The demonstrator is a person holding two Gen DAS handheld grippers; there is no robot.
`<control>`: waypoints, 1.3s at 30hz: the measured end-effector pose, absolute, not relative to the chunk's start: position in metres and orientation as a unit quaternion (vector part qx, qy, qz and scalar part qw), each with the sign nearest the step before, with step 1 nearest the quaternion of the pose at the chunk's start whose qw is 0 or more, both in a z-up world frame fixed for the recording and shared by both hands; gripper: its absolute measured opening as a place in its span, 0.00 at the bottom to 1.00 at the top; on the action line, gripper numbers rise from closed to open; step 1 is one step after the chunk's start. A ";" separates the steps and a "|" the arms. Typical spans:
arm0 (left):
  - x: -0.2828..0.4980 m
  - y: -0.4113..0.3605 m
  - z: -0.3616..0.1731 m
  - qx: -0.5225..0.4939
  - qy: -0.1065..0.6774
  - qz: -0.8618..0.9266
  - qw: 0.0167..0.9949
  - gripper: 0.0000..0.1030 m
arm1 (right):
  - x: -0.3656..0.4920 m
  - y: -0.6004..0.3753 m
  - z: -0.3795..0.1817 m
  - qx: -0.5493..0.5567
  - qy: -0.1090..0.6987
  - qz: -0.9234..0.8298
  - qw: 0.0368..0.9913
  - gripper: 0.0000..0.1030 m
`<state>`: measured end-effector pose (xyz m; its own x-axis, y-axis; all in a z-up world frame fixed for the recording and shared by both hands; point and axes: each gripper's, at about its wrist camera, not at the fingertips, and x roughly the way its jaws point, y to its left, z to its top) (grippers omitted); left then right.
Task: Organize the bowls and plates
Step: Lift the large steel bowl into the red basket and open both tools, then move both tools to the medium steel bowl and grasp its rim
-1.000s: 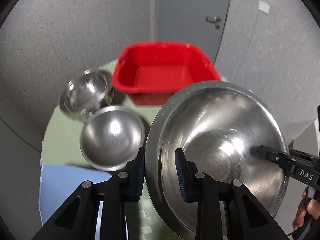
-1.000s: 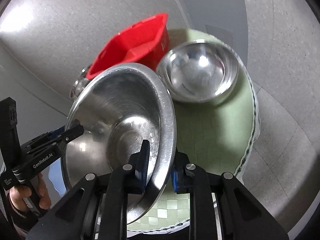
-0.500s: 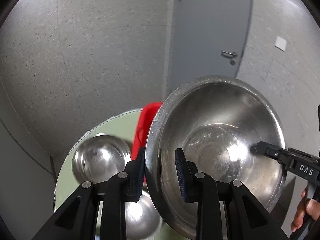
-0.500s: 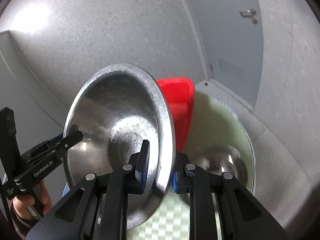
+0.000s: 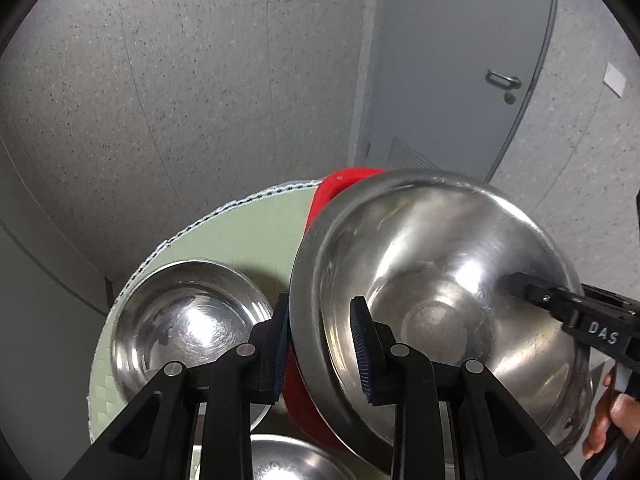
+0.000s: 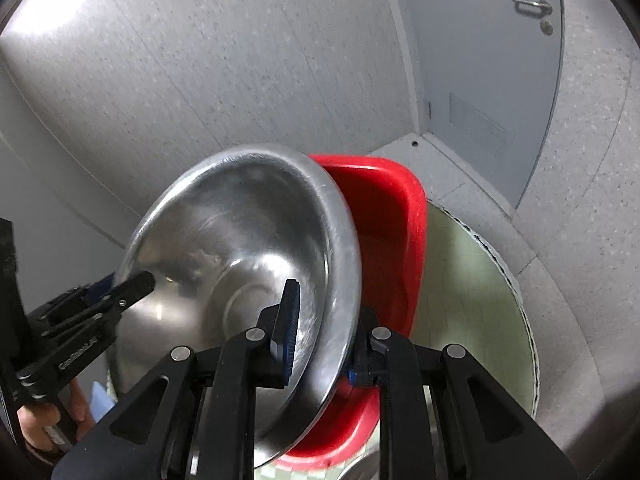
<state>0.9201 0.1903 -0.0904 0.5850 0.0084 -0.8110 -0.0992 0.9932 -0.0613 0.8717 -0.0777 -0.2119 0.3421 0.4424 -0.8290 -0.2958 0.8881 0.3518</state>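
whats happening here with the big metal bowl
A person is holding a large steel bowl with both handheld grippers: the left gripper is clamped on one side of the rim, the right gripper on the opposite side. The bowl is tilted and held over a red tub that sits on a green mat. A smaller steel bowl rests on the mat beside the tub, and part of another shows at the bottom edge of the left wrist view.

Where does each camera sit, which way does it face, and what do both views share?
Left wrist: on the left gripper, facing along its fingers, which clamp the big bowl; the right gripper and a hand show at the right.
Right wrist: on the right gripper, clamping the opposite rim; the left gripper shows.
Shared: big bowl, red tub, green mat, grey door.
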 end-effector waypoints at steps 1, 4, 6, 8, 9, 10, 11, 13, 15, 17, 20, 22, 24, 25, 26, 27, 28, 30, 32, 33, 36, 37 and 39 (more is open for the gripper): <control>0.933 0.185 -0.092 -0.051 0.458 0.030 0.887 0.24 | 0.871 -0.078 -0.217 0.067 0.530 0.224 0.815 0.18; 0.953 0.184 -0.102 -0.052 0.465 0.030 0.883 0.24 | 0.872 -0.075 -0.225 0.060 0.534 0.220 0.814 0.18; 0.964 0.180 -0.098 -0.046 0.463 0.033 0.885 0.25 | 0.873 -0.068 -0.225 0.036 0.533 0.211 0.819 0.19; 0.965 0.176 -0.095 -0.046 0.461 0.034 0.885 0.24 | 0.870 -0.060 -0.225 0.025 0.533 0.208 0.820 0.21; 0.961 0.177 -0.094 -0.048 0.459 0.032 0.886 0.25 | 0.870 -0.057 -0.224 0.020 0.531 0.205 0.822 0.21; 0.959 0.176 -0.092 -0.049 0.459 0.031 0.887 0.26 | 0.866 -0.054 -0.224 0.021 0.530 0.205 0.822 0.22; 0.960 0.177 -0.093 -0.053 0.459 0.030 0.886 0.27 | 0.867 -0.055 -0.225 0.022 0.530 0.207 0.822 0.24; 0.958 0.176 -0.092 -0.059 0.459 0.027 0.886 0.36 | 0.865 -0.051 -0.224 0.020 0.530 0.212 0.821 0.30; 0.952 0.175 -0.087 -0.061 0.457 0.017 0.887 0.47 | 0.865 -0.049 -0.225 0.021 0.531 0.216 0.819 0.44; 0.948 0.175 -0.087 -0.057 0.456 0.015 0.888 0.53 | 0.867 -0.047 -0.223 0.023 0.530 0.222 0.818 0.57; 0.944 0.175 -0.084 -0.056 0.451 0.005 0.891 0.58 | 0.865 -0.046 -0.220 0.023 0.531 0.217 0.819 0.61; 0.939 0.176 -0.079 -0.055 0.441 0.000 0.896 0.66 | 0.864 -0.051 -0.218 0.035 0.531 0.211 0.820 0.64; 0.931 0.182 -0.074 -0.060 0.433 -0.007 0.899 0.68 | 0.862 -0.051 -0.213 0.033 0.525 0.204 0.826 0.69; 0.927 0.185 -0.071 -0.063 0.429 -0.012 0.901 0.69 | 0.860 -0.052 -0.210 0.033 0.522 0.199 0.829 0.72; 0.923 0.189 -0.068 -0.067 0.424 -0.015 0.903 0.70 | 0.858 -0.052 -0.205 0.036 0.517 0.196 0.832 0.78; 0.919 0.194 -0.065 -0.069 0.421 -0.018 0.904 0.73 | 0.856 -0.053 -0.202 0.034 0.513 0.189 0.837 0.84; 0.916 0.197 -0.063 -0.071 0.418 -0.019 0.905 0.75 | 0.852 -0.054 -0.196 0.029 0.506 0.177 0.844 0.86; 0.905 0.214 -0.057 -0.079 0.410 -0.025 0.908 0.76 | 0.844 -0.057 -0.186 0.033 0.498 0.167 0.850 0.87; 0.895 0.232 -0.054 -0.082 0.404 -0.026 0.911 0.78 | 0.833 -0.060 -0.173 0.030 0.484 0.143 0.863 0.87; 0.887 0.247 -0.051 -0.083 0.400 -0.026 0.912 0.80 | 0.829 -0.061 -0.168 0.030 0.477 0.139 0.867 0.87; 0.869 0.282 -0.052 -0.085 0.398 -0.013 0.913 0.82 | 0.806 -0.051 -0.149 0.041 0.457 0.132 0.879 0.87; 0.863 0.294 -0.053 -0.086 0.398 -0.010 0.913 0.82 | 0.798 -0.042 -0.145 0.045 0.452 0.136 0.881 0.87; 0.854 0.317 -0.060 -0.089 0.407 -0.002 0.909 0.82 | 0.782 -0.021 -0.140 0.050 0.445 0.146 0.882 0.87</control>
